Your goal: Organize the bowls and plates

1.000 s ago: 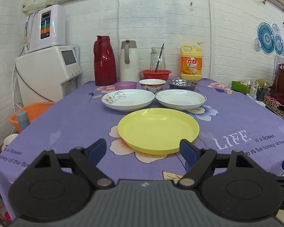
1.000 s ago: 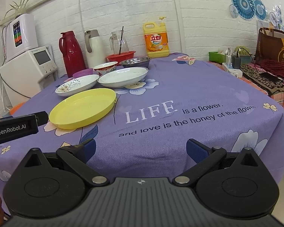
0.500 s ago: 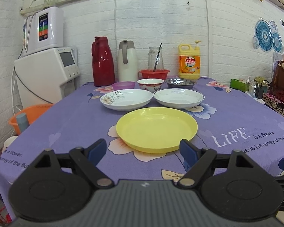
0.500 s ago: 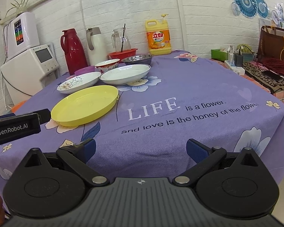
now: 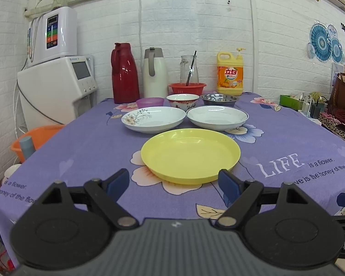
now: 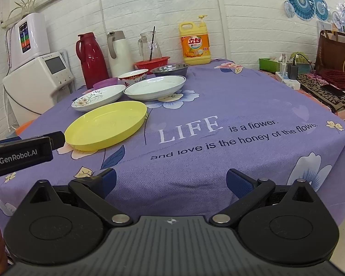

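A yellow plate (image 5: 191, 155) lies on the purple tablecloth, just ahead of my left gripper (image 5: 173, 184), which is open and empty. Behind it sit a floral white plate (image 5: 153, 119) and a blue-rimmed white plate (image 5: 217, 117). Further back stand a purple bowl (image 5: 150, 102), a red-patterned bowl (image 5: 182, 100) and a steel bowl (image 5: 218, 99). My right gripper (image 6: 171, 181) is open and empty over the cloth's front right; the yellow plate (image 6: 105, 124) is to its left, with the left gripper's body (image 6: 23, 153) beside it.
At the back stand a red thermos (image 5: 124, 73), a white thermos (image 5: 154, 72), a red basket (image 5: 187, 87) with a glass jug, and a detergent bottle (image 5: 230, 73). A water dispenser (image 5: 55, 87) is left. Clutter (image 6: 310, 76) sits right of the table.
Both views have shifted slightly, with the scene sitting a little lower in the frames. No dish has moved and both grippers remain open.
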The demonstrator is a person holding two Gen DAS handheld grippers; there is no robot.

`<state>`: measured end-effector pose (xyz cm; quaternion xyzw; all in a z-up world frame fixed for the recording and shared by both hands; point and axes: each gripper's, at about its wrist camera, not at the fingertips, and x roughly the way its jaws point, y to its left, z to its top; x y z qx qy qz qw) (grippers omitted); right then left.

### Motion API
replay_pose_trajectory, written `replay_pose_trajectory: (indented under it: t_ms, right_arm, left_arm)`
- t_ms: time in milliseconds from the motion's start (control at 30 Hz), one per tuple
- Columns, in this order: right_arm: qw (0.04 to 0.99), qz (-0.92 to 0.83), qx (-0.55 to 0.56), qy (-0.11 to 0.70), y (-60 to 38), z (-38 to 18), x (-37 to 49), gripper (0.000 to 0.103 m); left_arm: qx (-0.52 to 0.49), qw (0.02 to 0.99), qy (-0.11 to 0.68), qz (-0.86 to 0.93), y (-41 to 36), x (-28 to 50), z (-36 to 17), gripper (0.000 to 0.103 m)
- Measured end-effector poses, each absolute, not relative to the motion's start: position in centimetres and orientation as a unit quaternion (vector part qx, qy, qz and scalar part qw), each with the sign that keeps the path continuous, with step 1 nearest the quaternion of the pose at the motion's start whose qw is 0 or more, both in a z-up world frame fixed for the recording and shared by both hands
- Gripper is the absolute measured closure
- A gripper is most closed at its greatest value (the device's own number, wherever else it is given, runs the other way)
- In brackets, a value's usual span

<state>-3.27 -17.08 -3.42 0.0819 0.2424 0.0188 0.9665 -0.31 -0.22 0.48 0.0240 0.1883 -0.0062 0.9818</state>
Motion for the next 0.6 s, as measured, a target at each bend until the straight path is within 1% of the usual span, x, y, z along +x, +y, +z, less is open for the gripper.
replay_pose_trajectory:
  t_ms: [600]
  right_arm:
    - [0.966,0.023,0.082,0.243,-16.85,-3.45,-3.32,0.000]
  left_arm:
    - [0.024,0.982,0.189,-0.008,-0.21,-0.33,0.18,0.021]
